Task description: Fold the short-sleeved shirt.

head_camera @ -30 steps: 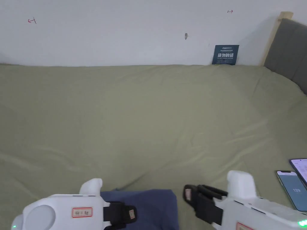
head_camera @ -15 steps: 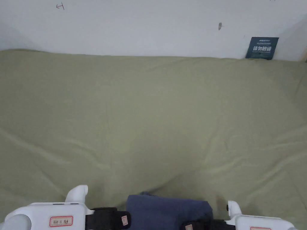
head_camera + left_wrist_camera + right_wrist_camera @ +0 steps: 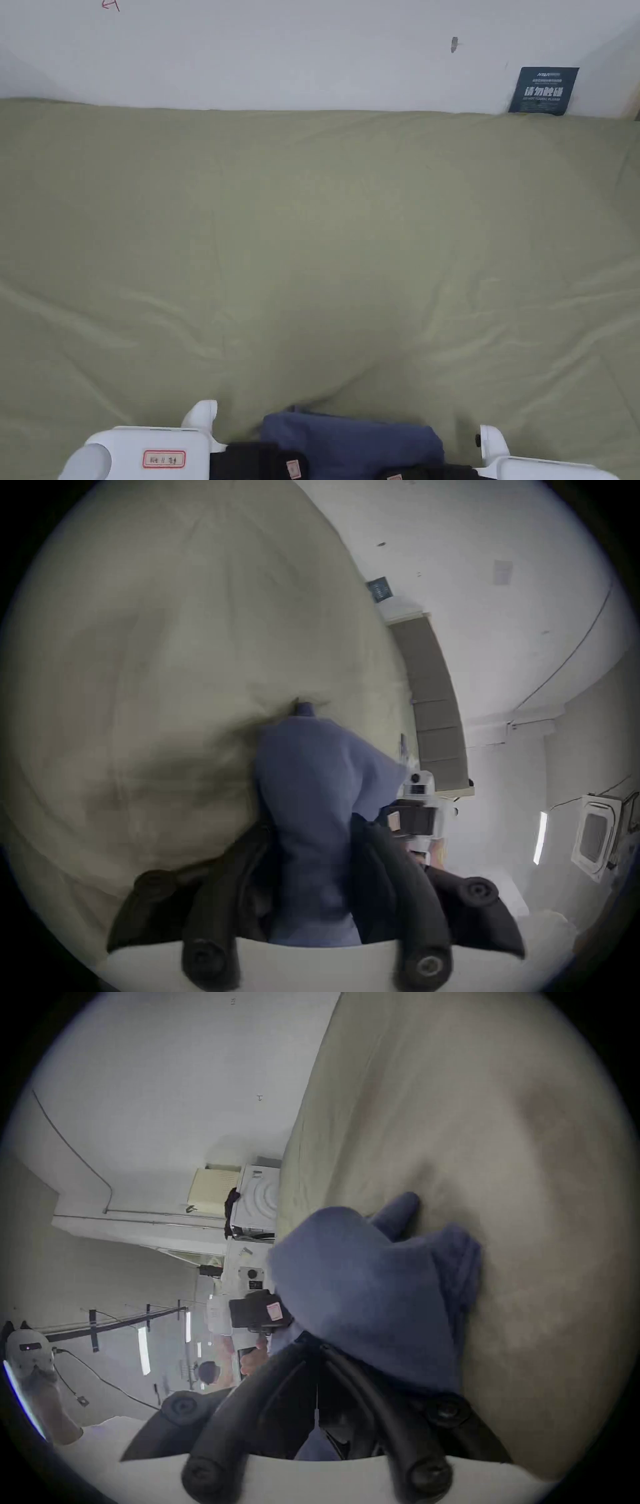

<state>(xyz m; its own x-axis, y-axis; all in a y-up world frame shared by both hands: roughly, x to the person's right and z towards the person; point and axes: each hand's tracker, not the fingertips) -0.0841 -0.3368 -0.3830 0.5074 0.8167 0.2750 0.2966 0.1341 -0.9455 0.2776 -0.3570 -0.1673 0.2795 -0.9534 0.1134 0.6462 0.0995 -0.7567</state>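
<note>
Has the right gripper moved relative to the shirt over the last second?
Yes. It stood apart, right of the shirt; now the right gripper is at the shirt's right edge, and its own view shows the jaws closed on the fabric.

Shirt (image 3: 350, 442): soft matt blue cloth. Sheet (image 3: 312, 250): matt olive cloth, creased. Grippers: glossy white plastic shells, matt black jaws.

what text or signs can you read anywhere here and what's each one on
Dark blue sign on the wall: white characters, too blurred to read.
Red-bordered sticker on the left gripper: writing too small to read.
Red mark on the wall: cut off, unreadable.
</note>
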